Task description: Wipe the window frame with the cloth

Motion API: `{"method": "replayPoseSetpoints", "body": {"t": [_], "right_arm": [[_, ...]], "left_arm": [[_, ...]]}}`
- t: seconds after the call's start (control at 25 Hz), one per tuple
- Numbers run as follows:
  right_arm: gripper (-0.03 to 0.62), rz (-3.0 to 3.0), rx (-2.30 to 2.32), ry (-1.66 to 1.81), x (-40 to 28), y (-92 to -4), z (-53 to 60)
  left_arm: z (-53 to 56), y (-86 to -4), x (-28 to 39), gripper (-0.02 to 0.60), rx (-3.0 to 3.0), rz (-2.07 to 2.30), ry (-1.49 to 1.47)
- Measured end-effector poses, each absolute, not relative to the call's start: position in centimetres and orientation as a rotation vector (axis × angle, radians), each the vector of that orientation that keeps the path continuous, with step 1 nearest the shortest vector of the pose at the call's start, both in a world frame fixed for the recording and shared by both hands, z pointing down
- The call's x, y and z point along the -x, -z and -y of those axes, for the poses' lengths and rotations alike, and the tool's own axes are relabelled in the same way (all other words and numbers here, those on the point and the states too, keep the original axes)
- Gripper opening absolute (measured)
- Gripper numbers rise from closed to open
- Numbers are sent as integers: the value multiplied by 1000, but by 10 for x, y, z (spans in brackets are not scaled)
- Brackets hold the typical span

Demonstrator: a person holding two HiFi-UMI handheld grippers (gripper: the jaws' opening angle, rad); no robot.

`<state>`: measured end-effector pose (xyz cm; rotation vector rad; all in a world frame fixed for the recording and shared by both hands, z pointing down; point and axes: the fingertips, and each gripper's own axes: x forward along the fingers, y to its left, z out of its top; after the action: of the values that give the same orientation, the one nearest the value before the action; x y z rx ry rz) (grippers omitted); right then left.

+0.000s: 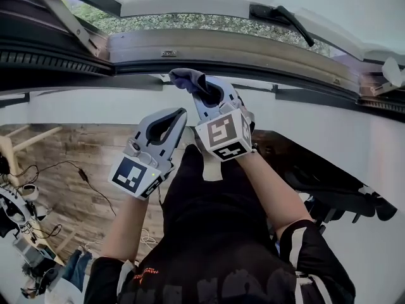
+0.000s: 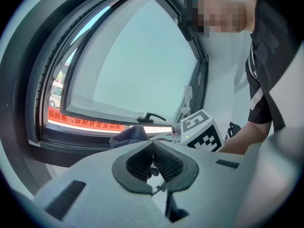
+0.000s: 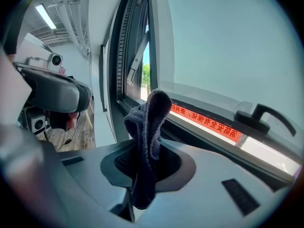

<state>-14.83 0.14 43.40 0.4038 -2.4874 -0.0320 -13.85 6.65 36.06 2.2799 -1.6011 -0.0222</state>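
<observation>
At the window frame (image 1: 253, 47), right gripper (image 3: 146, 161) pinching nubby grey cloth (image 3: 150, 120) — left gripper (image 2: 153, 162) closed

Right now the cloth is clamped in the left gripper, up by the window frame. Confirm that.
Wrong gripper: the cloth is clamped in the right gripper, not the left gripper, up by the window frame. The right gripper view shows it.

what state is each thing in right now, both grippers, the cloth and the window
left gripper, shut, nothing between its jaws
right gripper, shut on the cloth
cloth, bunched up, standing out past the right gripper's jaws, close to the window frame, contact not clear
window sash, swung open outward
</observation>
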Motion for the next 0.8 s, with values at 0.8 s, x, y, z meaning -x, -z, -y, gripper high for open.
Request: {"method": "replayPoseSetpoints", "body": {"t": [0.8], "right_arm": [[61,2445,-549,-9,62,-434,36]], "left_arm": [[-28,-357,66,20,-2374,1466,4]]}}
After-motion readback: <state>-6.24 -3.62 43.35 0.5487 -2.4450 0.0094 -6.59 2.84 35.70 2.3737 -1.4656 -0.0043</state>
